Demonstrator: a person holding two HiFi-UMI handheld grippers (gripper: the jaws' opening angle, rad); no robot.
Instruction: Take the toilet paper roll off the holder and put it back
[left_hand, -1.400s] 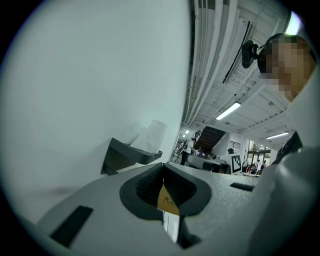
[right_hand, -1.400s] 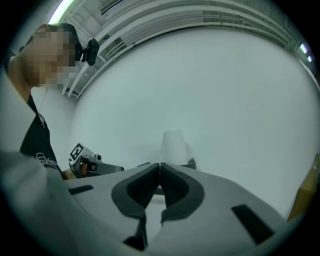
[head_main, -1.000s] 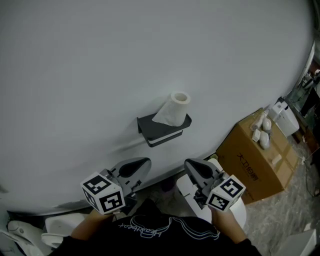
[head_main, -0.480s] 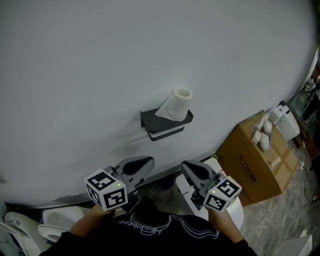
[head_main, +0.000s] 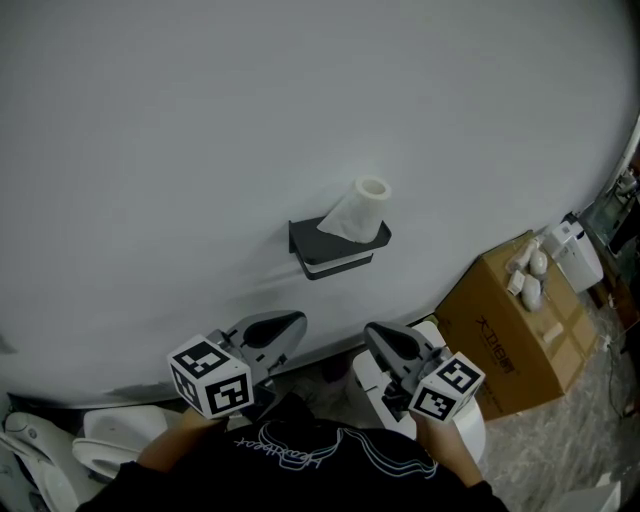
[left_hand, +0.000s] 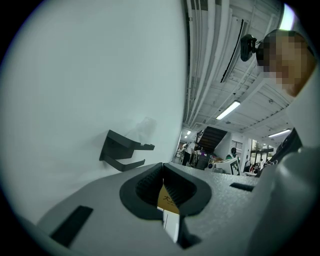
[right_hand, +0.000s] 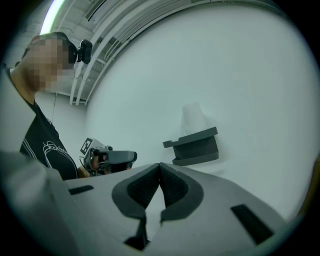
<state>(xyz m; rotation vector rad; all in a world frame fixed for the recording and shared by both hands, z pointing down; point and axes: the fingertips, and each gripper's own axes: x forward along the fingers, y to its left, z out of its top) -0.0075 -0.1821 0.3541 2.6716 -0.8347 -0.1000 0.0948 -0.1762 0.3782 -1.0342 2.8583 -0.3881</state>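
Observation:
A white toilet paper roll (head_main: 359, 212) stands upright on the flat top of a black wall holder (head_main: 340, 251), fixed to the white wall. The right gripper view shows the roll (right_hand: 193, 119) pale above the holder (right_hand: 194, 145). In the left gripper view the holder (left_hand: 124, 153) juts from the wall with the roll (left_hand: 144, 129) faint over it. My left gripper (head_main: 290, 324) and right gripper (head_main: 379, 334) hang side by side well below the holder, apart from it. Both have jaws closed tip to tip with nothing between them.
A brown cardboard box (head_main: 512, 326) with small white items on top stands at the right by the wall. A white round-topped object (head_main: 440, 415) sits under my right gripper. White ceramic pieces (head_main: 90, 455) lie at the lower left.
The holder and roll sit slightly higher and further right in the head view than before; the camera shifted. Both grippers stay in about the same place, still shut.

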